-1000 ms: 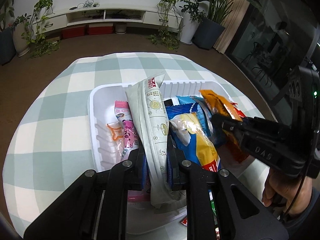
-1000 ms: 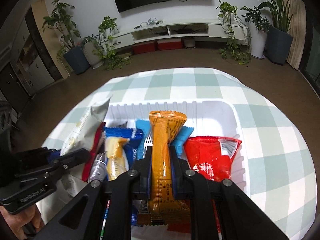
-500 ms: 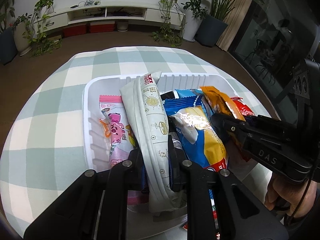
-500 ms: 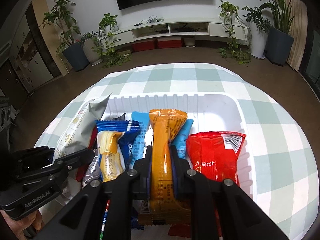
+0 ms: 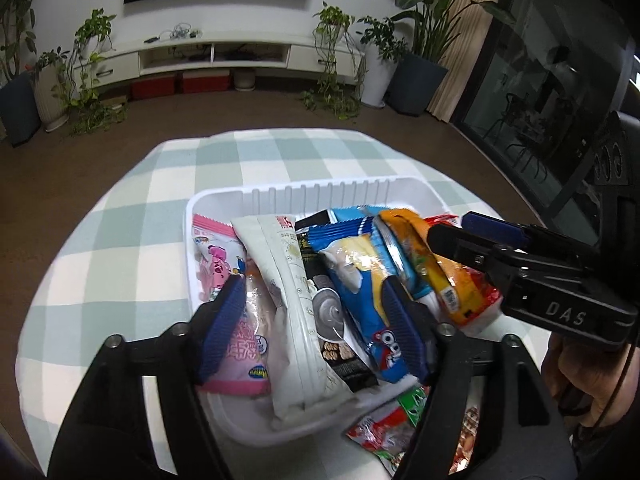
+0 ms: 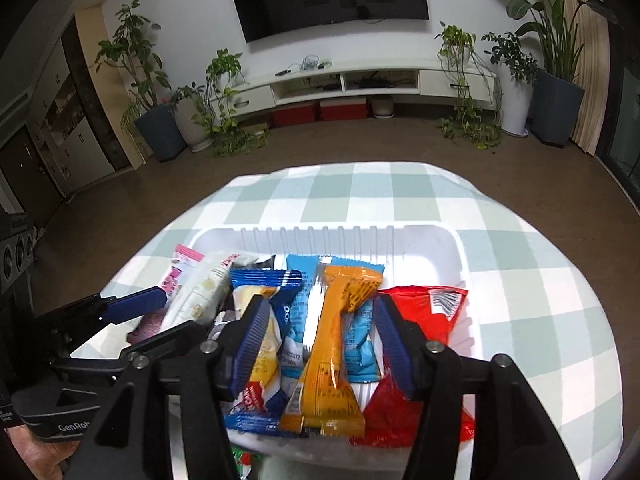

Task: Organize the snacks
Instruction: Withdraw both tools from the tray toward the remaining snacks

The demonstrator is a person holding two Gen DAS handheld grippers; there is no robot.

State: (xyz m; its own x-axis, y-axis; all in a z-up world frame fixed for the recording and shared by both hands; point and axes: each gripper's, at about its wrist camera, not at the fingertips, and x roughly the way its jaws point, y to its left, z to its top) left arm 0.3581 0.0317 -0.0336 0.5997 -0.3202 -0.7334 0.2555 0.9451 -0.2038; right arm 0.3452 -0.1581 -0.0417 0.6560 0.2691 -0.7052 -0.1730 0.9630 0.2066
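Observation:
A white tray [image 5: 280, 194] [image 6: 424, 240] on the checked table holds a row of snack packs. In the left wrist view lie a pink pack [image 5: 216, 256], a white pack [image 5: 292, 300], a black pack [image 5: 332, 332], a blue-and-yellow pack [image 5: 360, 280] and an orange pack [image 5: 424, 264]. My left gripper [image 5: 312, 316] is open over the white pack, not touching it. In the right wrist view my right gripper [image 6: 320, 340] is open around the orange pack [image 6: 332, 340], with a red pack [image 6: 424, 320] at its right and light blue packs [image 6: 300, 312] behind.
A loose red-and-green snack pack [image 5: 392, 428] lies on the table in front of the tray. The checked tablecloth [image 6: 520, 280] surrounds the tray. Beyond the table are brown floor, potted plants and a TV cabinet [image 6: 360, 84].
Both grippers have opened: the left let go of the white pack, the right let go of the orange pack. Both packs now lie in the tray, and both grippers have pulled back a little.

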